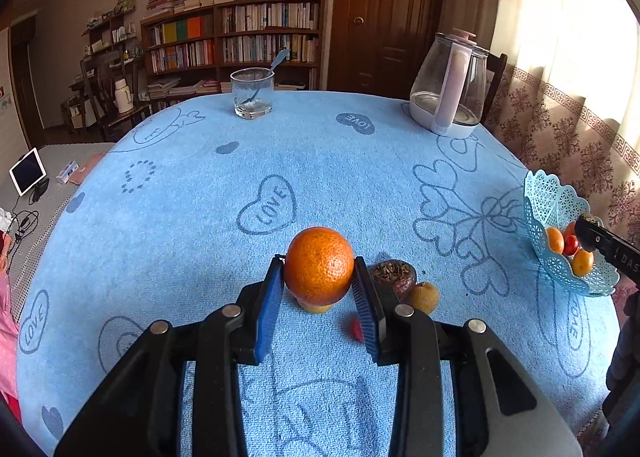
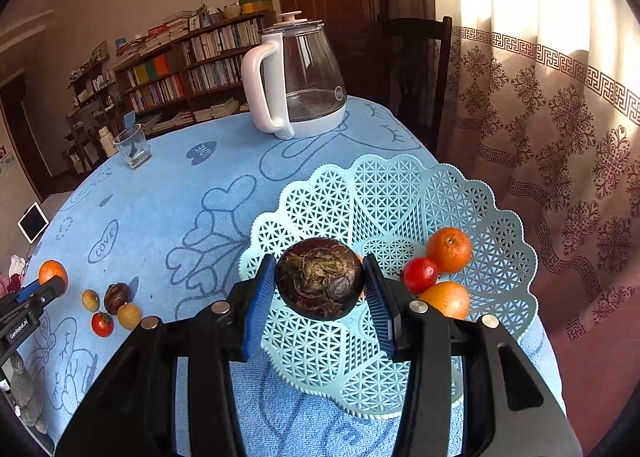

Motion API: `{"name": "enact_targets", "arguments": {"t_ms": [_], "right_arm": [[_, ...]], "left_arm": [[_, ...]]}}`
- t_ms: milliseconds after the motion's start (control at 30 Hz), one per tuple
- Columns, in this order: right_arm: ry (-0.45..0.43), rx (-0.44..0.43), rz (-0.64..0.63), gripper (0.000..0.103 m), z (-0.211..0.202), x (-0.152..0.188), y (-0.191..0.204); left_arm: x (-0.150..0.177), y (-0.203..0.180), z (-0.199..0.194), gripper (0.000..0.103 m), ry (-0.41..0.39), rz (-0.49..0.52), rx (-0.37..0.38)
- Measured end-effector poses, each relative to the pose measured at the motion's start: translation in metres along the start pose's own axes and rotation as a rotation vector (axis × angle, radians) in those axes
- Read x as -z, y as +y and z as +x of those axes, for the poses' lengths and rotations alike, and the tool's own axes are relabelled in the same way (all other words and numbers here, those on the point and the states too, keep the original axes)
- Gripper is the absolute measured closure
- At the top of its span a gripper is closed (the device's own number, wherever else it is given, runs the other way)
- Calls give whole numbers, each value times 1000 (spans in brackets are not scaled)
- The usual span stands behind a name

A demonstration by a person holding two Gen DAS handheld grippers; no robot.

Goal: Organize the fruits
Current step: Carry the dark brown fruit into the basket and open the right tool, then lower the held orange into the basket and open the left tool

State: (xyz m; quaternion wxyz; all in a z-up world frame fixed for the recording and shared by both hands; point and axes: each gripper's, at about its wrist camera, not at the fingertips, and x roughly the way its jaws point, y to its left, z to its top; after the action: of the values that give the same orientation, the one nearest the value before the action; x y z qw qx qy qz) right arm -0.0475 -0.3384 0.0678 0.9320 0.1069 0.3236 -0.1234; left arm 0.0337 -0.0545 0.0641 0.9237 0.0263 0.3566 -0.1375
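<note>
Blue "LOVE" tablecloth (image 1: 320,161) covers the table. Left gripper (image 1: 319,277) clamps an orange (image 1: 319,265) at its widest girth, above the loose fruit; firm, rounded, likely to roll. Right gripper (image 2: 319,281) pinches a dark water chestnut (image 2: 319,277) over the lattice fruit basket (image 2: 400,193): hard, smooth, probably slippery.
</note>
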Motion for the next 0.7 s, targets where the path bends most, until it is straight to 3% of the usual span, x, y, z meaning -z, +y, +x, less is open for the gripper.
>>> {"name": "enact_targets", "arguments": {"t_ms": [367,700], "right_arm": [[10,2,35,57,5,15,-20],[-54,25,39,56,-6,15,-29]], "left_arm": [[-1,-33,1,68,16,80,-1],[-4,-80,4,68,24,171,33]]}}
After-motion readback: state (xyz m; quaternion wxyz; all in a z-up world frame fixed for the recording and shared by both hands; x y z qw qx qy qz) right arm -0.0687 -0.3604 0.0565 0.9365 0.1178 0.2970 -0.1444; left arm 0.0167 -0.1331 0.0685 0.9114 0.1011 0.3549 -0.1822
